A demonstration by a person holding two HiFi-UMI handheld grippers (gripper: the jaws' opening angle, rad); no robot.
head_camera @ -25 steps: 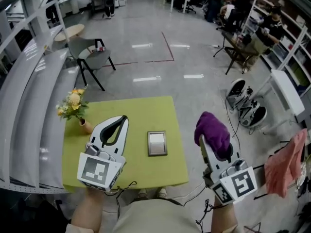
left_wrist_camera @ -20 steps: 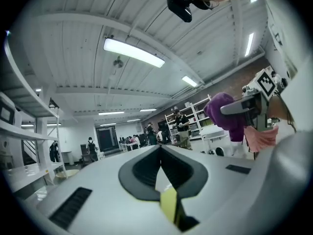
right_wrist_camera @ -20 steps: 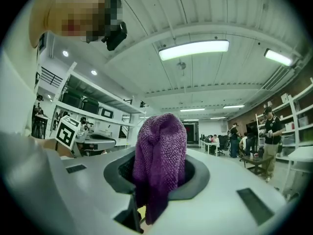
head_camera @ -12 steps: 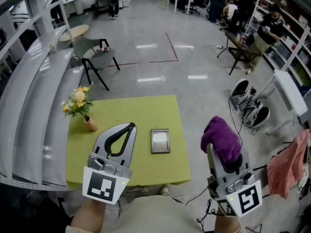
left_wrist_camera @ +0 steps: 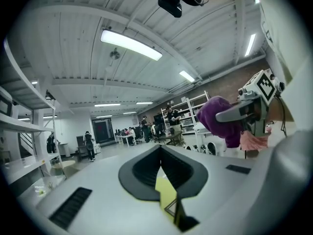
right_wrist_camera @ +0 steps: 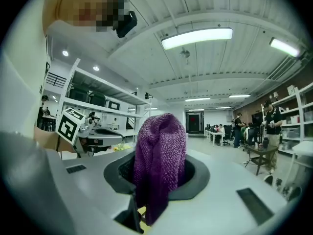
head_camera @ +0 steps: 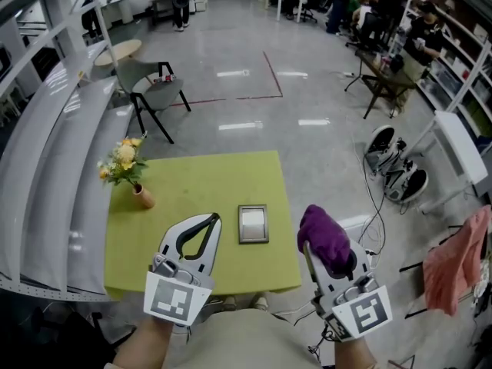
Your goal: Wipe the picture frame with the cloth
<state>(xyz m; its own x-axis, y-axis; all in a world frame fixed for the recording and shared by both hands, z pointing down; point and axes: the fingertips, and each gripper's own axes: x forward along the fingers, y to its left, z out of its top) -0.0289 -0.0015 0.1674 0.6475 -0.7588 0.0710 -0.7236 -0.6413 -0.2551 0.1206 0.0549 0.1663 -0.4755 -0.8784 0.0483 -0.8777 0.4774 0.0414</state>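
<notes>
Head view: the purple cloth (head_camera: 324, 238) is seen clamped in the right gripper (head_camera: 327, 247), whose jaw tips are buried under the fabric. The picture frame (head_camera: 253, 224) is laid flat on the green table (head_camera: 200, 179), ahead and left of that gripper and just right of the left gripper (head_camera: 211, 220), whose jaws are pressed together with nothing between them. What is shown inside the frame cannot be made out.

One picture frame (head_camera: 253, 224), one purple cloth (head_camera: 324, 238) and one vase of flowers (head_camera: 125, 167) are counted. One green table (head_camera: 200, 183), one grey chair (head_camera: 150, 91) and one pink fabric (head_camera: 453, 260) are seen. Two grippers are counted: the left gripper (head_camera: 211, 221) and the right gripper (head_camera: 314, 248).
</notes>
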